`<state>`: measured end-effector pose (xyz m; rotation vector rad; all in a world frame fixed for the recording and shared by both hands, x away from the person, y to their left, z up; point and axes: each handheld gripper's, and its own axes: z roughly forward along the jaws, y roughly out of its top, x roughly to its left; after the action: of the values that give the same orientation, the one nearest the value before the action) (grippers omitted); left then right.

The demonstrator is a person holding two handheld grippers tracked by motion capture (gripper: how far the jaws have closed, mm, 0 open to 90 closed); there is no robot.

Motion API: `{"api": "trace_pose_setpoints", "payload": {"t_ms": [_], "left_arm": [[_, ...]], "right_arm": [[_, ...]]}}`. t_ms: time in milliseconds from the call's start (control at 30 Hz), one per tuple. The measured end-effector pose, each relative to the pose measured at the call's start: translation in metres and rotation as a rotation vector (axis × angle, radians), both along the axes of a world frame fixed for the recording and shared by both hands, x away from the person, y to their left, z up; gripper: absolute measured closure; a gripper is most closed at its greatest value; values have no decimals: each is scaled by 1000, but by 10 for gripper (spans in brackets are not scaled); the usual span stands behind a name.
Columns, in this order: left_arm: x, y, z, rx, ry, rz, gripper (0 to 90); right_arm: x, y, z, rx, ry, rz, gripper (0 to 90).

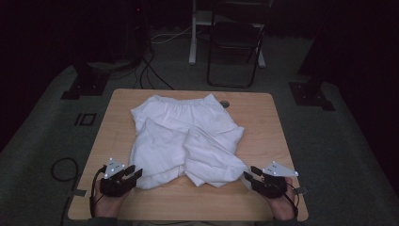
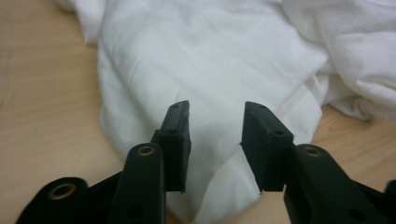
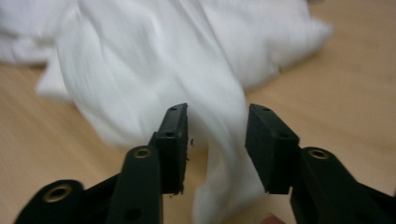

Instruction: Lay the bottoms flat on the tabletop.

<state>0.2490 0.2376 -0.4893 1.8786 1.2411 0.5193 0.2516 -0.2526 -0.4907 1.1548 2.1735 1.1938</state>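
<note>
White shorts (image 1: pixel 186 141), waistband overhead.

You have the garment (image 1: pixel 186 139) lying on the table (image 1: pixel 263 117), spread over its middle, waistband toward the far edge and both leg ends toward the near edge. In the high view, your left gripper (image 1: pixel 129 173) sits at the lower left of the frame, just beside the left leg end. Your right gripper (image 1: pixel 251 175) sits at the lower right, just beside the right leg end. A chair (image 1: pixel 234 42) stands on the floor behind the table, at upper centre. A cable loop (image 1: pixel 63 168) lies on the floor left of the table.
</note>
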Motion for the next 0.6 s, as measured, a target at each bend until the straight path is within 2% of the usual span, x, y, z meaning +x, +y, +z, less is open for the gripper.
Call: {"api": "trace_pose_setpoints", "payload": {"t_ms": [167, 267, 333, 367, 433, 600], "left_arm": [[24, -17, -4, 39, -2, -15, 528], [38, -26, -13, 56, 13, -27, 497], [45, -32, -21, 69, 37, -35, 487], [45, -32, -21, 69, 37, -35, 488], [46, -39, -33, 70, 64, -40, 490], [48, -44, -45, 69, 87, -44, 505]], "right_arm": [[23, 28, 18, 15, -46, 28, 521], [42, 50, 23, 11, -45, 52, 490], [57, 65, 24, 12, -35, 68, 469], [57, 65, 24, 12, -35, 68, 469], [80, 89, 24, -1, -14, 73, 417], [106, 120, 22, -31, 20, 90, 356]]}}
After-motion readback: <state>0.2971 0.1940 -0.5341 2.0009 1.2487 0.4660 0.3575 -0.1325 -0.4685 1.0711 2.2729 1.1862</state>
